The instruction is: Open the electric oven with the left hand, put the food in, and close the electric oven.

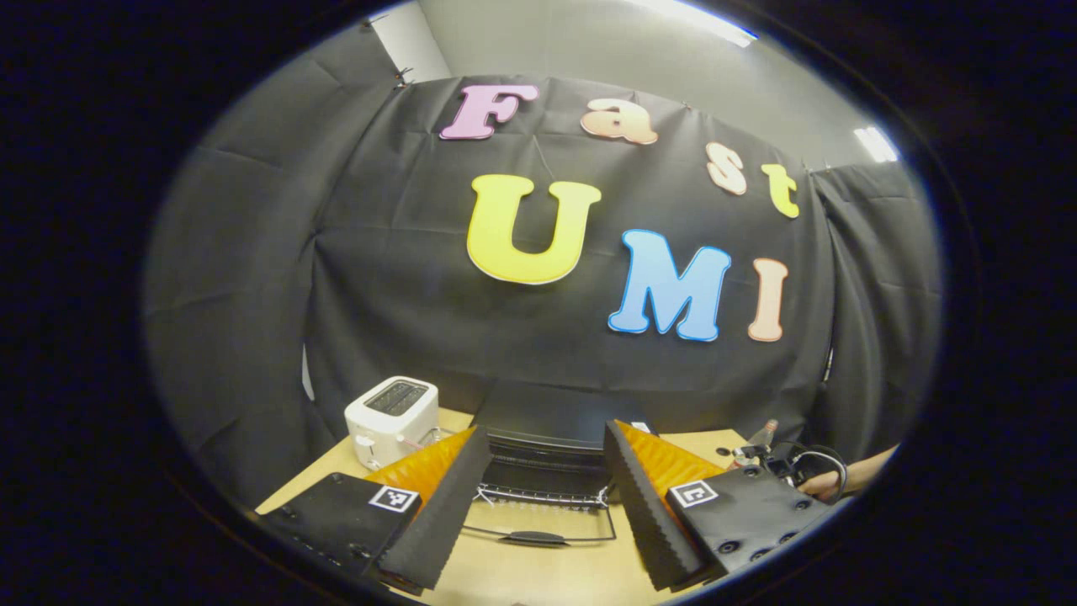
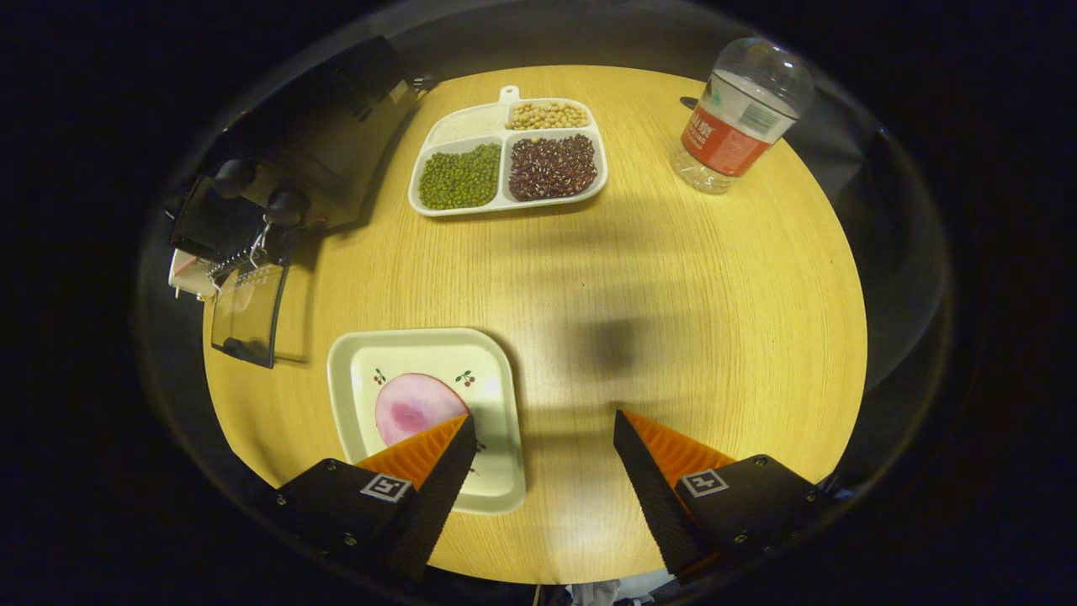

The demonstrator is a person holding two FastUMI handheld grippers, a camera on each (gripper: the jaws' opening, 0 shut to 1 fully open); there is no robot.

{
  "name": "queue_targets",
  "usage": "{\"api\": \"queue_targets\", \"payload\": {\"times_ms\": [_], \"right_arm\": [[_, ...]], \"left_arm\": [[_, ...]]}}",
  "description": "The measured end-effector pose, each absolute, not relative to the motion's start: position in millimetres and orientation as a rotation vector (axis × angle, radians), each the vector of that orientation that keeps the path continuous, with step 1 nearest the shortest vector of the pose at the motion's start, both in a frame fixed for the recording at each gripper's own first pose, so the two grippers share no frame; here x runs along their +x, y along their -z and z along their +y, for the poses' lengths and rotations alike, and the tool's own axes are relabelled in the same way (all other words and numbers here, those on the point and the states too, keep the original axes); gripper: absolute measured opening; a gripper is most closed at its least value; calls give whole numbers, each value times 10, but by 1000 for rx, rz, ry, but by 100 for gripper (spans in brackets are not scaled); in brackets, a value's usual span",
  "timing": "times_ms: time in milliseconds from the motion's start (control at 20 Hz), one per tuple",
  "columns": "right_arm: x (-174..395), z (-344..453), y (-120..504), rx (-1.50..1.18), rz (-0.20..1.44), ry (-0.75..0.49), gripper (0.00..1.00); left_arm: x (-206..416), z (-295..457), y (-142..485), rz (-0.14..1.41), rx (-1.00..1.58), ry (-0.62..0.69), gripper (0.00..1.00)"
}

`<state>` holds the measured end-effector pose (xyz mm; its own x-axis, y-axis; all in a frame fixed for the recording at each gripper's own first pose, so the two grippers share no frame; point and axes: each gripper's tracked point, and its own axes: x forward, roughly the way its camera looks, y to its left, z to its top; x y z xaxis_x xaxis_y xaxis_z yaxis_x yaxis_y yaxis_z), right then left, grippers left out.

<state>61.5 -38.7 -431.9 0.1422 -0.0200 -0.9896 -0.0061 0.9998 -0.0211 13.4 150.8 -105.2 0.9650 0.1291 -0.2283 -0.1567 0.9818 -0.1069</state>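
The black electric oven (image 1: pixel 547 438) stood on the round wooden tabletop (image 2: pixel 673 320) with its glass door (image 1: pixel 538 518) already swung down. The left gripper (image 1: pixel 547 471) hovered before it, jaws apart and empty. The right gripper (image 2: pixel 543 459), equally spread, hung above the pink round food (image 2: pixel 412 412) on the square white plate (image 2: pixel 353 370). Loading was in hand; next, the right gripper likely needed to descend and grasp the plate.

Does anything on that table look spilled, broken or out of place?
Nothing stands out. The oven door lies open, the sectioned tray keeps its beans sorted, the bottle stands upright, and the pink food sits on its plate.
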Motion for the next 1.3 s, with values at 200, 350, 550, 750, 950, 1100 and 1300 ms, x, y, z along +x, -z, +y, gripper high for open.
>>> {"api": "queue_targets", "payload": {"times_ms": [200, 350, 550, 750, 950, 1100, 1300], "right_arm": [[593, -393, 4523, -73, 1432, -8, 94], [600, -264, 4410, -102, 1415, -101, 75], [617, -196, 4336, -46, 1408, -119, 16], [556, -235, 4444, 146, 1419, -120, 6], [464, -38, 4434, 526, 1401, -198, 0], [433, 4, 4424, 722, 1338, -227, 0], [381, 45, 4362, 859, 1262, -246, 0]], "left_arm": [[118, 1455, 1016, 219, -113, -146, 97], [156, 1414, 1000, 212, -122, -137, 97], [173, 1402, 981, 205, -132, -127, 89], [170, 1456, 980, 209, -133, -123, 93], [147, 1520, 955, 212, -133, -127, 95], [133, 1531, 931, 213, -130, -125, 93], [147, 1516, 877, 207, -119, -118, 89]]}}
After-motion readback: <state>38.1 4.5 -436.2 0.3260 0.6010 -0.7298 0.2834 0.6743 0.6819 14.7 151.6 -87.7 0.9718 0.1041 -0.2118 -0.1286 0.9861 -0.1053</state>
